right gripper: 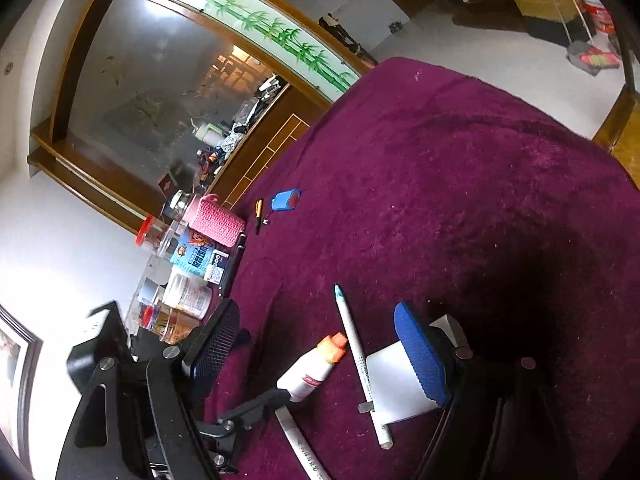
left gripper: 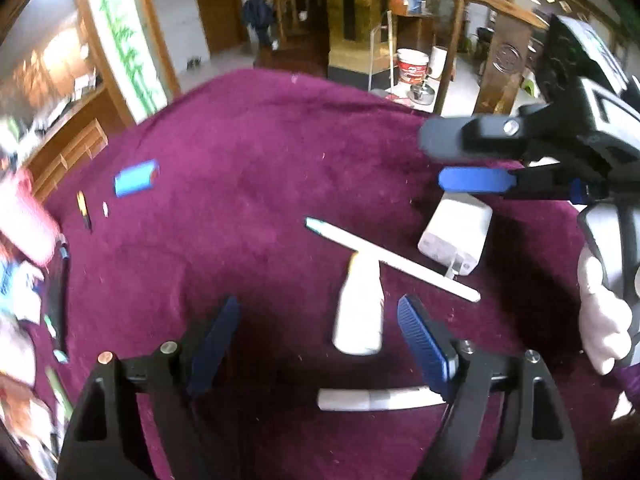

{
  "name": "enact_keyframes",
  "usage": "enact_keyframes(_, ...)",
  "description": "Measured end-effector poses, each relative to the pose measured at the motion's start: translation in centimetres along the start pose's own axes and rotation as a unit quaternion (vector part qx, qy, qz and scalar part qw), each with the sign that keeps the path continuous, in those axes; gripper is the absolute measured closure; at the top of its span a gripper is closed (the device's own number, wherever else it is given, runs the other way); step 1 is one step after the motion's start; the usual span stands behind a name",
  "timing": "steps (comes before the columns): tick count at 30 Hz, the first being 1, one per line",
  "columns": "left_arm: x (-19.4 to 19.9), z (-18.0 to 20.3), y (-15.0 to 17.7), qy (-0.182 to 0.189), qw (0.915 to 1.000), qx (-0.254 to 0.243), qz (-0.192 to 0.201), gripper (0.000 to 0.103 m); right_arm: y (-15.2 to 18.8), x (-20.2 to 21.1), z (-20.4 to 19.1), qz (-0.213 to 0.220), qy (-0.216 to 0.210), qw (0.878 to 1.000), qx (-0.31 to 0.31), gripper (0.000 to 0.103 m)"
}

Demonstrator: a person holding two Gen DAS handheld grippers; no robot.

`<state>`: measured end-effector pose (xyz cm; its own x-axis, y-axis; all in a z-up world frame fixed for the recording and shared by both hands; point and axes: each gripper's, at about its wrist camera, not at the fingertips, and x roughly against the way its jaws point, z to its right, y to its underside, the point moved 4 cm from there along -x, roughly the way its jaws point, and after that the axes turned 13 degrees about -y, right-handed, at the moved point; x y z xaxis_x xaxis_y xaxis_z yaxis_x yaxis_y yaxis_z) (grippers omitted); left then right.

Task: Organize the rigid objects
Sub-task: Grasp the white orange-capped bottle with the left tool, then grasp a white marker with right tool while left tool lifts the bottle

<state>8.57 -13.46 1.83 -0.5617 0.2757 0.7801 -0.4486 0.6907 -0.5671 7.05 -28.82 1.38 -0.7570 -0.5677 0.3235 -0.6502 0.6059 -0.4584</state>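
Note:
On the purple cloth (left gripper: 260, 140) lie a small white bottle (left gripper: 358, 312) with an orange cap (right gripper: 332, 347), a long white pen (left gripper: 392, 258) resting across it, a white charger block (left gripper: 456, 232) and a second white pen (left gripper: 380, 399). My left gripper (left gripper: 320, 336) is open and empty, its fingers on either side of the bottle's base. My right gripper (right gripper: 316, 344) is open and empty above the bottle, pen (right gripper: 360, 364) and charger (right gripper: 394, 384). It shows in the left wrist view (left gripper: 436, 160) above the charger.
A blue box (left gripper: 135, 177), a dark yellow-banded pen (left gripper: 85, 210) and a tiny white piece (left gripper: 105, 209) lie at the far left of the cloth. Jars, boxes and a pink knitted cup (right gripper: 216, 220) crowd the left edge. A wooden chair (left gripper: 500, 40) stands behind the table.

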Motion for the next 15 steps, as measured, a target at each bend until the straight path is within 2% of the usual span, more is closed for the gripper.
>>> enact_keyframes(2,-0.7,0.4,-0.4,0.009,0.9999,-0.003,-0.007,0.022,0.0,0.0,0.1,0.002,0.001,1.0,-0.002,0.02)
enact_keyframes(4,-2.0,1.4,-0.5,0.002,0.9995,-0.021,-0.025,0.022,-0.1,0.2,0.1,0.006,0.001,1.0,-0.003,0.02)
enact_keyframes(6,-3.3,2.6,-0.5,-0.003,0.9986,-0.031,-0.042,0.027,-0.2,0.3,0.1,0.01,0.001,1.0,-0.005,0.02)
enact_keyframes(7,-3.8,3.2,-0.4,0.001,0.9982,-0.03,-0.053,0.04,-0.3,0.3,0.2,0.012,0.001,1.0,-0.007,0.02)
enact_keyframes(8,-3.9,3.3,-0.6,0.014,0.9987,-0.013,-0.046,0.061,-0.3,0.5,0.3,0.013,0.003,1.0,-0.007,0.02)
enact_keyframes(9,-3.9,3.4,-0.7,0.031,0.9981,0.006,-0.053,0.07,-0.3,0.5,0.4,0.013,0.004,1.0,-0.008,0.02)
enact_keyframes(10,-3.7,3.3,-0.6,0.027,0.9981,0.017,-0.053,0.077,-0.3,0.5,0.5,0.013,0.007,1.0,-0.009,0.02)
enact_keyframes(12,-3.4,2.9,-0.6,0.018,0.998,0.036,-0.048,0.077,-0.3,0.4,0.8,0.012,0.008,1.0,-0.014,0.02)
enact_keyframes(15,-1.5,1.7,0.2,0.035,0.9954,0.08,-0.039,0.077,-0.3,0.4,0.9,0.01,0.006,1.0,-0.014,0.02)
